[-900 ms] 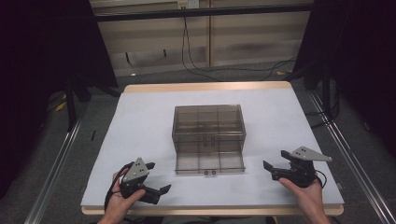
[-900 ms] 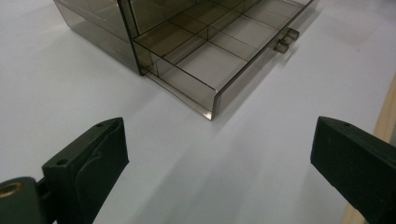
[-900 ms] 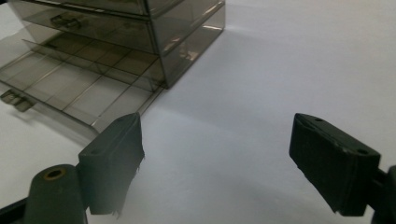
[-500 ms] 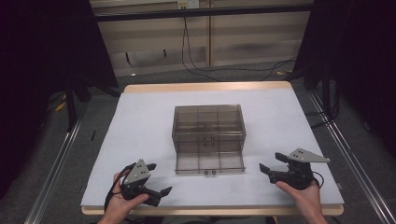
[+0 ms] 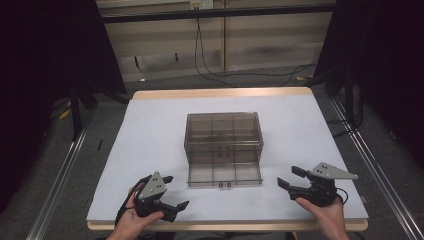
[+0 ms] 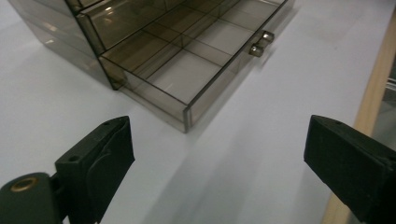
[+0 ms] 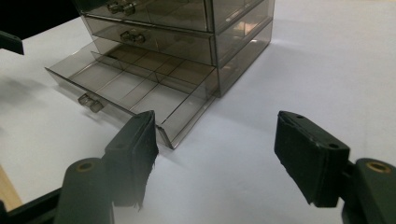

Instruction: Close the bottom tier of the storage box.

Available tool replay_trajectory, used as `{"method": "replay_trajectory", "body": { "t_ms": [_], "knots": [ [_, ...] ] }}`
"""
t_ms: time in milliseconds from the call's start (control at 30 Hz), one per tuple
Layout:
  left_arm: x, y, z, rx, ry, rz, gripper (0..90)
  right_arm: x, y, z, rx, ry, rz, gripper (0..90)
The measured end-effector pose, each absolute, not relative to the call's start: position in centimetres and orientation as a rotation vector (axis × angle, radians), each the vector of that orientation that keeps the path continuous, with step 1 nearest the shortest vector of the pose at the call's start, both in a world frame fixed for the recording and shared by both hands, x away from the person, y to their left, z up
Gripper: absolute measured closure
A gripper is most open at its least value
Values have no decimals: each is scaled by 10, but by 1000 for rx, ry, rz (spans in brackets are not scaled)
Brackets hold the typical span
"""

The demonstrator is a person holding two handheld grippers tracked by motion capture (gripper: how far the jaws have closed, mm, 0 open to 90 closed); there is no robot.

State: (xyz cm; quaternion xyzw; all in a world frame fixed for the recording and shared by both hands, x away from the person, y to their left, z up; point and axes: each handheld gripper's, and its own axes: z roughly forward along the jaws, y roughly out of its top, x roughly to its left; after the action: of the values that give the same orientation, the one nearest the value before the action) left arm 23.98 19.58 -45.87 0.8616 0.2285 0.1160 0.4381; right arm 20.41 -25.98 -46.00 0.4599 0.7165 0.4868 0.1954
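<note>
A smoky clear drawer cabinet (image 5: 223, 135) stands at the middle of the white desk (image 5: 150, 130). Its bottom drawer (image 5: 224, 174) is pulled out toward the near edge, with its compartments empty. The left gripper (image 5: 175, 192) sits by the near-left corner, jaws wide, holding nothing. The right gripper (image 5: 289, 177) sits by the near-right corner, jaws wide, holding nothing. Both are apart from the drawer.

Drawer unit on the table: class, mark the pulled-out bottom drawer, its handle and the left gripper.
bottom drawer (image 5: 224, 174): high view, on its divided floor.
handle (image 6: 260, 43): left gripper view, on the knob pair at the drawer's front wall.
left gripper (image 5: 174, 192): high view, midway between its open fingertips.
</note>
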Motion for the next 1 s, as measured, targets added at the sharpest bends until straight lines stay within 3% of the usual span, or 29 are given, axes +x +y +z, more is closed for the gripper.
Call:
{"method": "replay_trajectory", "body": {
  "t_ms": [400,767,1000],
  "knots": [
    [244,179,-451,2170,551,266,67,199,-255,-462,1293,2036,1375,303],
    [243,154,-446,2236,477,164,202,203,-250,-463,1255,2069,1404,306],
    [250,151,-436,2193,438,140,285,204,-247,-465,1249,2106,1398,284]
  ]
}}
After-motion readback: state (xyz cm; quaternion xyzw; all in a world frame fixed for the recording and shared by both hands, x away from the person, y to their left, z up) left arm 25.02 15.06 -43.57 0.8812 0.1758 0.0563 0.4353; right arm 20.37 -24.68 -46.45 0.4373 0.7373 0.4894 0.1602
